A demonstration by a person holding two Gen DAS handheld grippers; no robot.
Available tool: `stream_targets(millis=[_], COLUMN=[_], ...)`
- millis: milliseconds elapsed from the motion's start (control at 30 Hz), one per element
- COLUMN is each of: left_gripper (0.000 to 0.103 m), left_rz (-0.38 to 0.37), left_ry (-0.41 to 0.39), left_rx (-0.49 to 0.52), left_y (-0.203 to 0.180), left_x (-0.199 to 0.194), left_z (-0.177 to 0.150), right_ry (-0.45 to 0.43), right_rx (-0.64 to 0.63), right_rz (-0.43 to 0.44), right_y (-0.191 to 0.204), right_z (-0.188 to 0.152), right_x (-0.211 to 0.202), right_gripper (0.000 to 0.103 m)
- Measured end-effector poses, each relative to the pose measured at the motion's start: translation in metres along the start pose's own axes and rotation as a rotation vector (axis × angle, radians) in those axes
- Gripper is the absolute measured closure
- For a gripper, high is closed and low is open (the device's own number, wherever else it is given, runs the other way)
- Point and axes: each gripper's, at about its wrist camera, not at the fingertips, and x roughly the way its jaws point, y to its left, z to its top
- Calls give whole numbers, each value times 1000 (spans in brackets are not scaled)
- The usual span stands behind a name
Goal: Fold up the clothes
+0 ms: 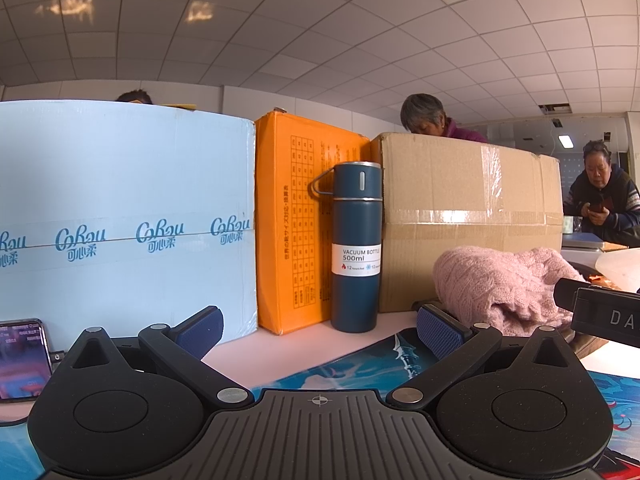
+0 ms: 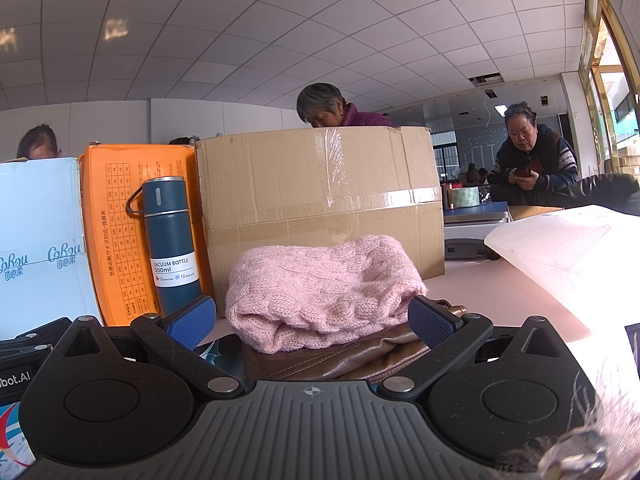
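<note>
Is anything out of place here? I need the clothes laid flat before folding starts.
Yes: the pink knit sweater sits bunched in a heap on top of a brown leather item, not spread flat. The vacuum bottle stands upright.

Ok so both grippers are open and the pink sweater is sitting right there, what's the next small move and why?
Probably ease the right gripper forward and close on the near edge of the pink knit sweater. Its jaws stand open and empty with the bundle right between the fingers, lying on a brown leather item. The left gripper faces the blue bottle instead.
</note>
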Motion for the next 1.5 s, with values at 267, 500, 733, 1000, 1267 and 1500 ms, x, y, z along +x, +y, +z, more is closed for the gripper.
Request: stream_targets(millis=[267,500,733,1000,1267,1500], left_gripper=[0,0,0,0,0,0], left_rz=[0,-1,-1,-2,-3,-18], left_ry=[1,1,1,2,-14,-37], left_rx=[-1,-1,-1,-2,5,20], left_y=[0,0,0,0,-1,-4], left_x=[1,1,1,2,-1,-5], left_z=[-1,-1,-1,0,-1,0], right_ry=[-1,-1,-1,-1,-1,30], right_rx=[0,0,1,0,-6,-20], right_rz=[0,0,0,0,-4,-29], right_y=[0,0,0,0,2,4], right_z=[0,0,0,-1,0,-2], right_x=[0,0,0,1,-1,5], right_gripper=[0,0,0,0,0,0])
